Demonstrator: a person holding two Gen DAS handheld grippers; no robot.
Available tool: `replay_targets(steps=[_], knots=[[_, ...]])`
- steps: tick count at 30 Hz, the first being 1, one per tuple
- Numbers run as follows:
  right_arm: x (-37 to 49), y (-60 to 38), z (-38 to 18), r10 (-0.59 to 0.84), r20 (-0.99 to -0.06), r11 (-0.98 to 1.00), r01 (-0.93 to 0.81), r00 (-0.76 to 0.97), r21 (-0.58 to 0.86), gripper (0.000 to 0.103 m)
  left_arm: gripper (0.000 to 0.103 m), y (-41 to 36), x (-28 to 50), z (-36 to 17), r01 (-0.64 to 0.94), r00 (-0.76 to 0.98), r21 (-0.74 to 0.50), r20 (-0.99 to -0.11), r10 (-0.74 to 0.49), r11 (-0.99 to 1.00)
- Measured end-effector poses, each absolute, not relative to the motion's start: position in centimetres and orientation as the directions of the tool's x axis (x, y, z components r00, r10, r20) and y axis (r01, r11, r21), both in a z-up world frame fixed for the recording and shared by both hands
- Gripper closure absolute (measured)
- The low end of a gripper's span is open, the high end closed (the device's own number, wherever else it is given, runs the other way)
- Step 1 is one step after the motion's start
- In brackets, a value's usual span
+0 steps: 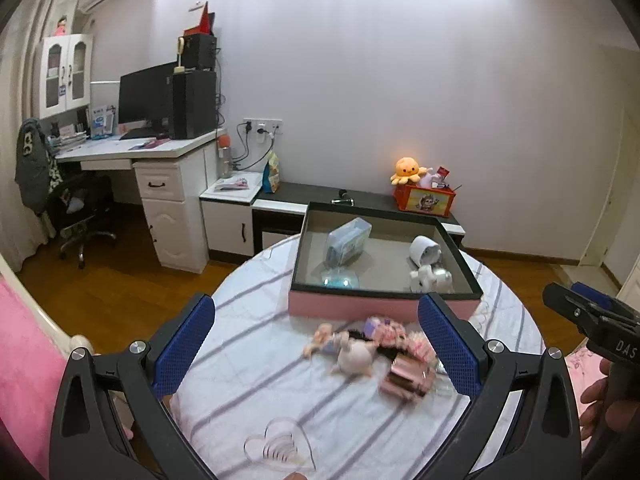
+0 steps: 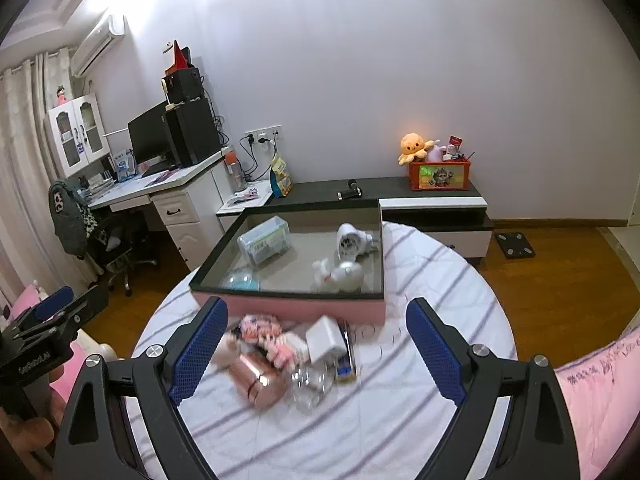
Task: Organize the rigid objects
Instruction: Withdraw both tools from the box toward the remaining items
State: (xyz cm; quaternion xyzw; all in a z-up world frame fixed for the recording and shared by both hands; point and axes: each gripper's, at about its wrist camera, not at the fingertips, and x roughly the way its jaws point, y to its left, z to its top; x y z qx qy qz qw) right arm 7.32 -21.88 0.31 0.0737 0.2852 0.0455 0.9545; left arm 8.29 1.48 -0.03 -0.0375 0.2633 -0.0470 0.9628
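Jaws wide, empty: left gripper (image 1: pixel 316 344) | right gripper (image 2: pixel 316 350) | above toy pile (image 2: pixel 280 356)

Round table (image 2: pixel 420 420) near; open box (image 2: pixel 280 300) on its far part. In box: clear case (image 2: pixel 264 240) far left, small dome (image 2: pixel 242 280) near left, two toys (image 2: pixel 344 256) right. Loose pile (image 2: pixel 288 356) on table just before box, blurred, possibly a cup among it. Low cabinet (image 2: pixel 432 202) behind the table.

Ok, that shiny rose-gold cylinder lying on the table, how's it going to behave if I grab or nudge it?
The rose-gold cylinder lies on its side, so a nudge would probably roll it. Its glossy, metallic-looking surface may be slippery and looks rigid. Neighbours crowding it, like the clear glass piece, could get knocked.
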Motion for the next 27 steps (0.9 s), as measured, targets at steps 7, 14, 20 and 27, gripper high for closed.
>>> replay_targets(steps=[7,14,20,27], knots=[[3.6,-21.5,-1.1,0.12,-0.559,0.986,-0.034,0.82,0.163,0.011,0.0,1.1,4.2,-0.8,0.067,0.853,-0.094,-0.511,-0.106,0.993],[1.7,-20.9,-1.7,0.132,-0.564,0.987,-0.055,0.815,0.152,0.011,0.0,1.3,1.9,-1.6,0.061,0.841,-0.096,-0.53,-0.103,0.994],[1.2,-20.7,-1.5,0.131,-0.558,0.987,-0.057,0.819,0.148,0.011,0.0,1.5,1.1,-1.4,0.056,0.847,-0.104,-0.521,-0.103,0.993],[0.9,-20.7,-1.5,0.126,-0.565,0.988,-0.052,0.816,0.145,0.011,0.0,1.1,1.1,-1.5,0.067,0.843,-0.106,-0.525,-0.113,0.992]])
